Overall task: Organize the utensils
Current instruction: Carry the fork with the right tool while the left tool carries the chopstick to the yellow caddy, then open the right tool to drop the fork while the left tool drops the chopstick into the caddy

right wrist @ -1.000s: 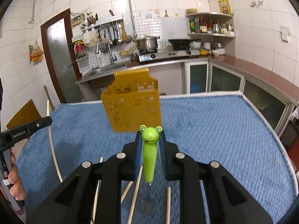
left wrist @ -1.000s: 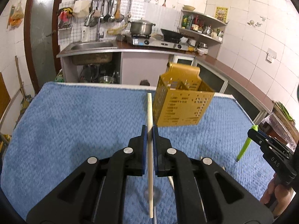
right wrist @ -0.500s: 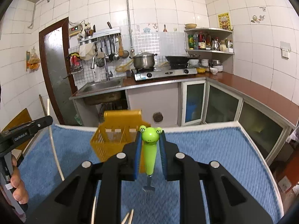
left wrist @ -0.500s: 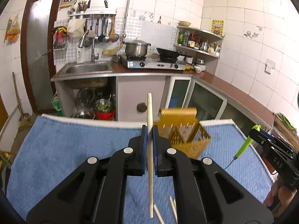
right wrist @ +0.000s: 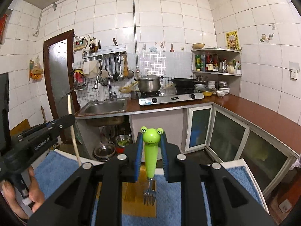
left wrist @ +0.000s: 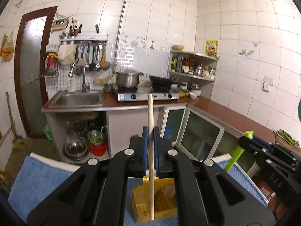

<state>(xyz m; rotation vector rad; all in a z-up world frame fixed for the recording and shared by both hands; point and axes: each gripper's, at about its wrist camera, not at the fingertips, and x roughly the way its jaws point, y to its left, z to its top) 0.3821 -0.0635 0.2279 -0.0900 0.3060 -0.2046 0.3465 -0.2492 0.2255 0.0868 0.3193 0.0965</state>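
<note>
A: Left gripper (left wrist: 150,139) clamps a wooden chopstick (left wrist: 151,150) upright, over the yellow utensil basket (left wrist: 156,203). Right?

B: Right gripper (right wrist: 150,146) grips a frog-handled fork (right wrist: 150,156), tines down over the basket. Only this view shows the hand (right wrist: 28,194) and "GenRobot.AI". Blue towel (right wrist: 169,203) beneath.

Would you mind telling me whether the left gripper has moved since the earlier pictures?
Yes. The left gripper, shut on the chopstick, has risen: the yellow basket dropped from mid-frame to the bottom of its view, and the stove now fills the centre.
</note>
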